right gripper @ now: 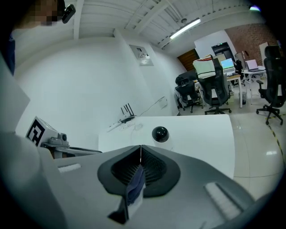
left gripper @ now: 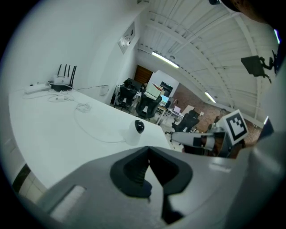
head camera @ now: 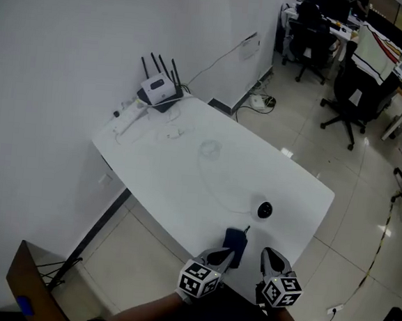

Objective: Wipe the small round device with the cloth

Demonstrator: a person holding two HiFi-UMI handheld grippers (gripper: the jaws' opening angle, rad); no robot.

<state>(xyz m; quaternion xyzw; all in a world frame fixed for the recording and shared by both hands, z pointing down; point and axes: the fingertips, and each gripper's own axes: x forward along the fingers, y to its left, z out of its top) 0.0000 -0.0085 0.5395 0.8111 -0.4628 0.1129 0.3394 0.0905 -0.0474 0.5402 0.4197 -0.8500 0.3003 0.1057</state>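
The small round device (head camera: 264, 211), white with a black dome, stands near the right front of the white table (head camera: 187, 162). It also shows ahead of the jaws as the device (left gripper: 136, 129) and the device (right gripper: 160, 134). A dark cloth (head camera: 234, 240) lies at the table's near edge, just ahead of my left gripper (head camera: 226, 254); touching or apart, I cannot tell. My right gripper (head camera: 271, 253) hovers beside it, short of the device. Both jaw pairs are shut tip to tip: left gripper (left gripper: 149, 149), right gripper (right gripper: 140, 146). A bluish sliver shows in the slit behind the right jaws; I cannot tell what it is.
A router (head camera: 158, 88) with black antennas sits at the table's far left corner with white cables and a power strip (head camera: 131, 115). A thin cable (head camera: 216, 189) loops across the tabletop to the device. Office chairs (head camera: 354, 93) and desks stand beyond the table on the right.
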